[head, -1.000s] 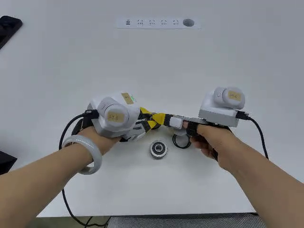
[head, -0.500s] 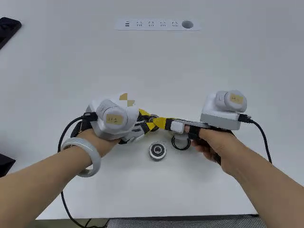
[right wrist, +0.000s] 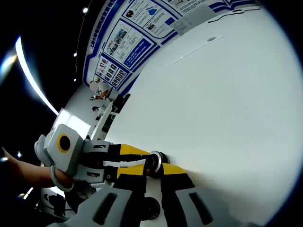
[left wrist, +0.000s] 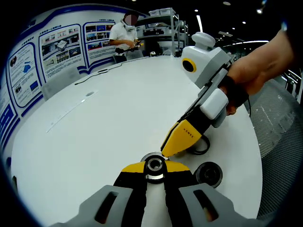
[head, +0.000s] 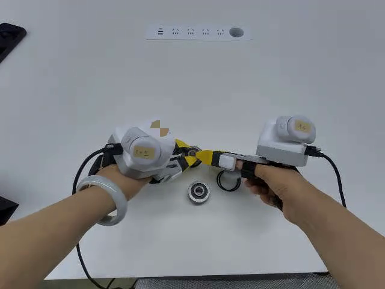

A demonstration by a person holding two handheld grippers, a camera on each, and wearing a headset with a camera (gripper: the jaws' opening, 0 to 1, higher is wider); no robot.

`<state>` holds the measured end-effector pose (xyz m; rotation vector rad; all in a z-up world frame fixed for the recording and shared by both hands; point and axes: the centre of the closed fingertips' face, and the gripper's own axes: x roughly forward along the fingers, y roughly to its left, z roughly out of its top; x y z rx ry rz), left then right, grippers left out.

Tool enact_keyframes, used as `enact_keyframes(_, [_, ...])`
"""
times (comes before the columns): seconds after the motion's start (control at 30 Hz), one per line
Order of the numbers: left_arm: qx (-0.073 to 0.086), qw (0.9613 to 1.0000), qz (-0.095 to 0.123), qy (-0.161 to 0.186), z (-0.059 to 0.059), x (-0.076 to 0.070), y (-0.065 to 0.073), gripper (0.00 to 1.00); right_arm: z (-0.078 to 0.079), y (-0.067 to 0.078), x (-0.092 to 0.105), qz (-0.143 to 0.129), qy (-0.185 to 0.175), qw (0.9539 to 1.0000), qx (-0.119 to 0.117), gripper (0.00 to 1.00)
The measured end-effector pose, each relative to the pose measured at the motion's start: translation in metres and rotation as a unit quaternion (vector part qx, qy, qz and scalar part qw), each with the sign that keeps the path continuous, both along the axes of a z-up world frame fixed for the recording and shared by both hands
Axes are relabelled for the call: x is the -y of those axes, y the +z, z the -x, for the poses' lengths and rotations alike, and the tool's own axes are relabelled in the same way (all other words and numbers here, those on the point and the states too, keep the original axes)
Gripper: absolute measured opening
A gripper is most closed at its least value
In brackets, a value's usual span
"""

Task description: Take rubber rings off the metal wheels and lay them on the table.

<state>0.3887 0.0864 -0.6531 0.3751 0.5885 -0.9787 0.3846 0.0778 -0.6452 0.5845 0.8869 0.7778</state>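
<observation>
The left gripper (left wrist: 155, 169) is clamping a wheel (left wrist: 155, 163) near the tabletop's (head: 271, 72) front edge. The right gripper's (left wrist: 171, 145) near-closed tips are touching its rim; whether they are gripping is unclear.

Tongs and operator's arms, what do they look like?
Left tongs and right tongs match: rounded pale-grey housings with tan stickers, black jaws with yellow tips, a black cable from each. Forearms bare, no sleeves; a pale bangle on the left wrist.

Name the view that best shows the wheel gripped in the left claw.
Left gripper view: the wheel sits face-on, centred between the left claw's yellow tips. Right gripper view shows it small, side-on. Head view hides most of it.
</observation>
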Motion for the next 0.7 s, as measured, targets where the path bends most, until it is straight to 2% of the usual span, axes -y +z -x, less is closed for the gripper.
enact_keyframes(0.2, [0.0, 1.0, -0.001, 0.0, -0.0003, -0.0001, 0.0001, 0.13, -0.0024, -0.0043, -0.0006, 0.011, -0.003, 0.9999, 0.001, 0.13])
enact_keyframes(0.33, [0.0, 1.0, 0.0, 0.0, -0.0001, -0.0002, 0.0003, 0.13, -0.0059, -0.0058, 0.0001, 0.015, -0.01, 0.9998, 0.005, 0.21])
enact_keyframes(0.5, [0.0, 1.0, 0.0, 0.0, -0.0002, 0.0, 0.0006, 0.13, -0.0081, -0.008, -0.0044, 0.006, -0.011, 0.9999, -0.005, 0.29])
enact_keyframes(0.67, [0.0, 1.0, 0.001, 0.001, 0.0, 0.0001, 0.0009, 0.13, -0.0068, -0.0043, -0.0077, -0.012, -0.009, 0.9998, -0.015, 0.29])
enact_keyframes(0.7, [0.0, 1.0, 0.001, 0.001, -0.0001, 0.0001, 0.001, 0.13, -0.0059, -0.0018, -0.0085, -0.012, -0.005, 0.9999, -0.01, 0.28])
